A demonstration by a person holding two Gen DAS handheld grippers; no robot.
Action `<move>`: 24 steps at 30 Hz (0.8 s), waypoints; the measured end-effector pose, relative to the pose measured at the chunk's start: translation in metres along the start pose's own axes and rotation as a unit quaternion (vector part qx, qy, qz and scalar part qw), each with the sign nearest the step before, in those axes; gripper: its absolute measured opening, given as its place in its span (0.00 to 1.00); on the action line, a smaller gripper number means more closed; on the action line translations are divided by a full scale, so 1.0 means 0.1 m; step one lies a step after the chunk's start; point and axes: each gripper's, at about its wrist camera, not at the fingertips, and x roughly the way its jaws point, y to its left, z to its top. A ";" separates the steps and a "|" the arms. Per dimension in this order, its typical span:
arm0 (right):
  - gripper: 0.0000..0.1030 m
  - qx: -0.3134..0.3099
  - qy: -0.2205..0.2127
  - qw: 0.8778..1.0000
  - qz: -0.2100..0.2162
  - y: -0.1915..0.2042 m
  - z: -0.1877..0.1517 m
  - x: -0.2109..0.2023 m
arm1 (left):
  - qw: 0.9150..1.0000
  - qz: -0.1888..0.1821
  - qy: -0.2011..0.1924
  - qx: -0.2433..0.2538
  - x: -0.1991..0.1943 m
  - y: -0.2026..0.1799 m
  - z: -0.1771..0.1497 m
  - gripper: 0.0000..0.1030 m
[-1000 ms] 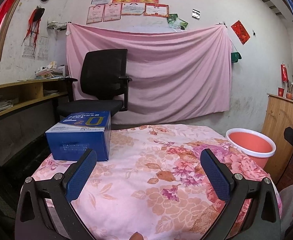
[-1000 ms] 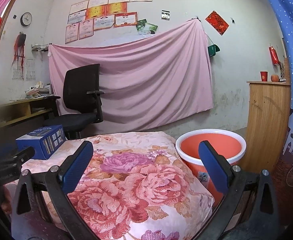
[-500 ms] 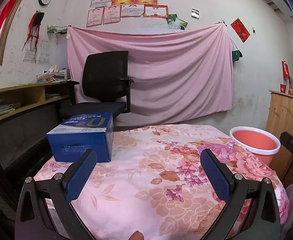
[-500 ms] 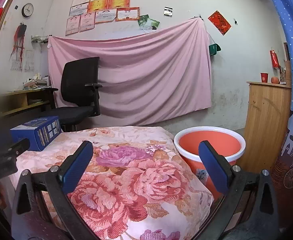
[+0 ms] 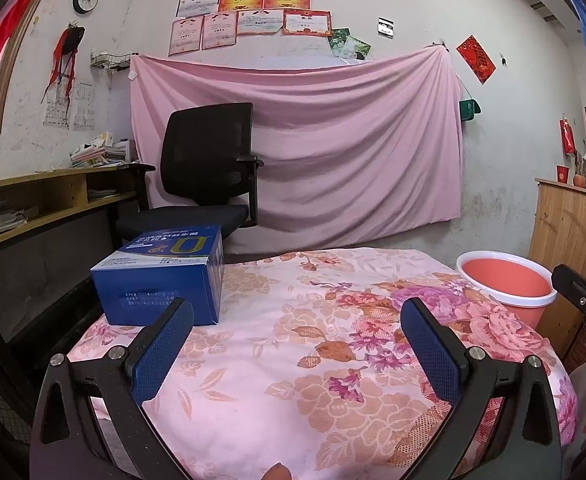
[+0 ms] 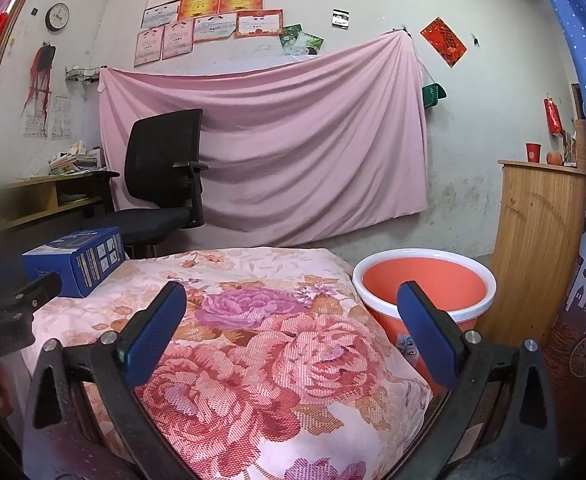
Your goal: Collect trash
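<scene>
Both the left hand-held gripper (image 5: 297,342) and the right hand-held gripper (image 6: 291,330) gape wide and empty above the flowered counter (image 5: 293,360), with the blue box (image 5: 161,280) at its far left corner and the red bin (image 6: 425,292) beside it.

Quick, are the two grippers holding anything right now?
Left gripper: open, holding nothing, above the flowered cloth.
Right gripper: open, holding nothing.

Both wrist views face the pink sheet (image 5: 293,152) (sharing bucket (image 6: 423,284), box (image 5: 161,276)).
</scene>
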 end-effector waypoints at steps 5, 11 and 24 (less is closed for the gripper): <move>1.00 0.000 0.000 1.000 0.000 0.00 0.00 0.00 | 1.000 0.000 0.000 0.000 0.00 -0.01 0.00 0.99; 1.00 0.000 0.002 1.000 0.001 0.00 -0.01 0.01 | 1.000 0.000 0.000 0.000 0.00 -0.01 0.00 0.99; 1.00 0.000 0.003 1.000 0.001 0.02 -0.01 0.01 | 1.000 0.000 0.000 0.000 0.00 -0.01 -0.01 0.99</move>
